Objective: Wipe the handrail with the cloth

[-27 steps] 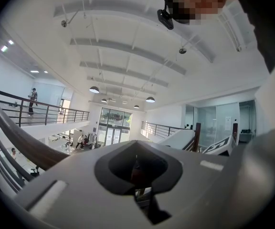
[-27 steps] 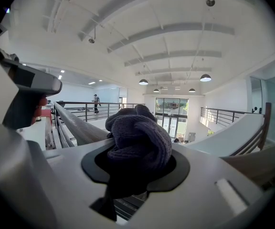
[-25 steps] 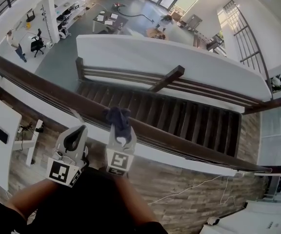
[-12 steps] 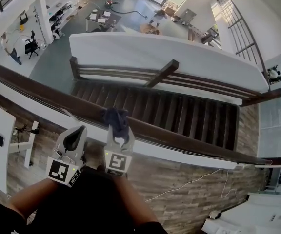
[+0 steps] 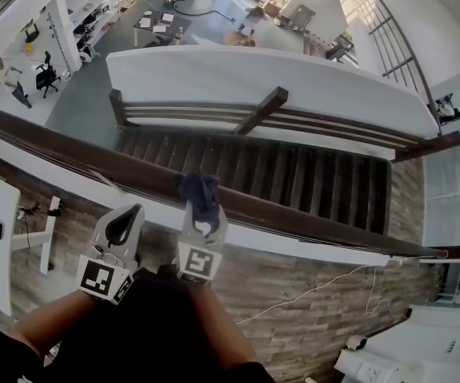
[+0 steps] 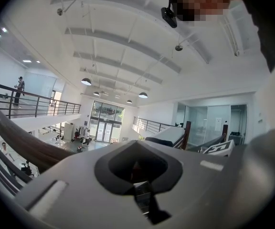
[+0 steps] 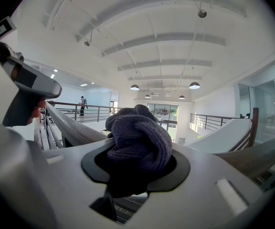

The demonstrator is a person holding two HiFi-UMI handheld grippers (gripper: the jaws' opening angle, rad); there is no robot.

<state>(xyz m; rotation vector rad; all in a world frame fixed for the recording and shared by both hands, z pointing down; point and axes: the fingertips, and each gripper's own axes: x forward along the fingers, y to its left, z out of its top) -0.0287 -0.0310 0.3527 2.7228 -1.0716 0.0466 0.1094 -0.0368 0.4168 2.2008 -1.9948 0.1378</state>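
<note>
Holding the cloth (image 5: 197,193) bunched in its jaws, the right gripper (image 5: 201,215) presses the wad onto the top of the handrail (image 5: 62,142), about a third of the way along the rail from the left in the head view. The right gripper view shows the jaws closed on the cloth (image 7: 140,142), a dark knitted ball sticking out past the tips, with the handrail (image 7: 75,128) running off to the left behind it. The left gripper (image 5: 124,218) hangs just beside the right one, on the near side of the rail and not touching it; the left gripper view shows its jaws together with nothing between them. Most of the rail to the right looks unwiped, so the task seems early or midway. The main risk is the cloth working loose: it is held as a loose ball, so drag along the wood could pull it out, and it would drop onto the stairs (image 5: 294,178) below. A ball also touches only a narrow strip, so the sides of the rail may get missed. Tilting too low could scrape the hard jaw tips on the wood.
</note>
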